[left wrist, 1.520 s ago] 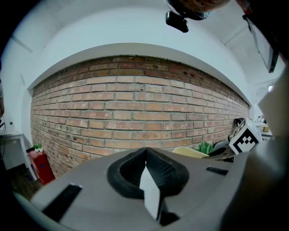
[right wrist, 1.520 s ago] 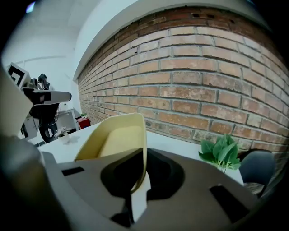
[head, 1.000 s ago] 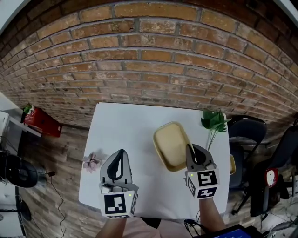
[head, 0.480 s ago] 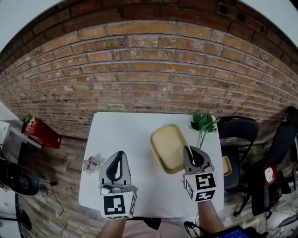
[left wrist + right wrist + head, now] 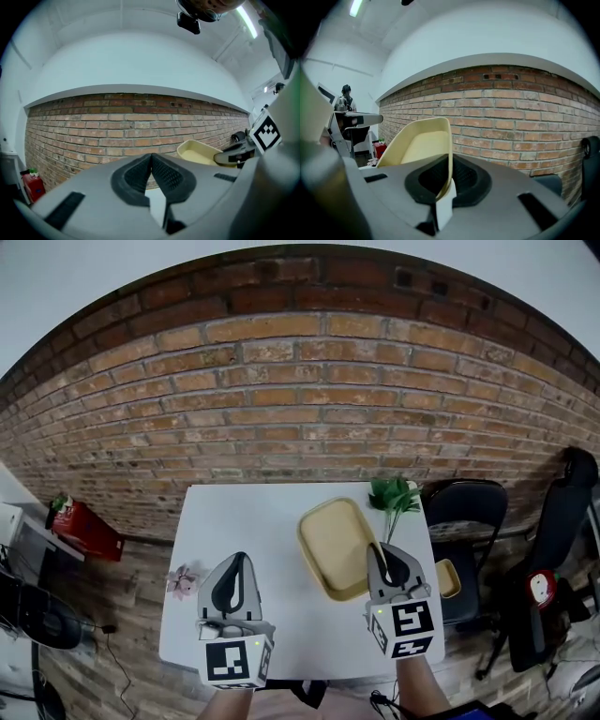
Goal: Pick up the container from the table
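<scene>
My right hand-held gripper [image 5: 379, 551], lower right, pinched shut on container [image 5: 330, 542] rim. Lift level, clear of plant [image 5: 394, 495]. Left hand-held gripper [image 5: 241, 559] closed, empty.

Bright, even indoor light is coming from a ceiling tube [image 5: 247, 21], leaving the white table [image 5: 244, 521] slightly washed out. All 3 views are bowing heavily at the edges, curving the brick wall [image 5: 300, 399]. Corners are darkening, and near foregrounds are blurring.
</scene>
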The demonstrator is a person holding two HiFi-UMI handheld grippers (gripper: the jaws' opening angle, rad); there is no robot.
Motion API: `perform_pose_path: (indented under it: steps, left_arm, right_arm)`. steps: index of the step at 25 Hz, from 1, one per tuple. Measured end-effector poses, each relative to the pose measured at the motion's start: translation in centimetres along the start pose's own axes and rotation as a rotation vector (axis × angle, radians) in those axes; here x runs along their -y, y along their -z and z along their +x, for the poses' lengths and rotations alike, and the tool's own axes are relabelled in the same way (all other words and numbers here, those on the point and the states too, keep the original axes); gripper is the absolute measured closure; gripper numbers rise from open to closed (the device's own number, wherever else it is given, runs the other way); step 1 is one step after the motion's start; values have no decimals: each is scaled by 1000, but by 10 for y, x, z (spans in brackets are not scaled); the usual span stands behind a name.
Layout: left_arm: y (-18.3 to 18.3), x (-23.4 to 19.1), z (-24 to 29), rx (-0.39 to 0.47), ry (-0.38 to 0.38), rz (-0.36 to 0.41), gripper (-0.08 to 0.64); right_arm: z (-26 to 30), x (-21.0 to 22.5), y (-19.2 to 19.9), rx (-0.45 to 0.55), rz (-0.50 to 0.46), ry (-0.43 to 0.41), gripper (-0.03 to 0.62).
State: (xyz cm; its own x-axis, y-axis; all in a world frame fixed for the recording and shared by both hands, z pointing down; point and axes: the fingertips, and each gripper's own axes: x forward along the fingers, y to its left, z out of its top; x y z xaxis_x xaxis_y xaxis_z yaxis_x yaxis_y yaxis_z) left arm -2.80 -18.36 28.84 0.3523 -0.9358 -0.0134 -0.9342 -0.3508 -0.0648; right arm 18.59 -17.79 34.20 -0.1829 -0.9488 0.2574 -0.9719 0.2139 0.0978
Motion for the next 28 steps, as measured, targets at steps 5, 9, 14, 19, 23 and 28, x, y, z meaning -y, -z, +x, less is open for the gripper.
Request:
perform_pose_path:
  steps: [5,9,14,19,23,28]
  left_arm:
    - [-17,6,-9,28,2,6,551]
    - [-31,9,-15,56,3,11,551]
    - [-46,12,-20,88,12,25,551]
    - [-63,16,-23,126,14,35,551]
    - [-72,19,-22,145,19,40,550]
    - [-79,21,-22,156,19,46,550]
  right_arm:
    - [-21,2,-16,45,-5,15,586]
    - [-36,2,-31,86,-14,23,586]
    - [-50,2,-45,124,-22,38,584]
    - [-65,5,-58,162,-37,50,584]
    - [-73,10,-66,181,-38,69,584]
    - [-80,12,-75,212,-50,74,586]
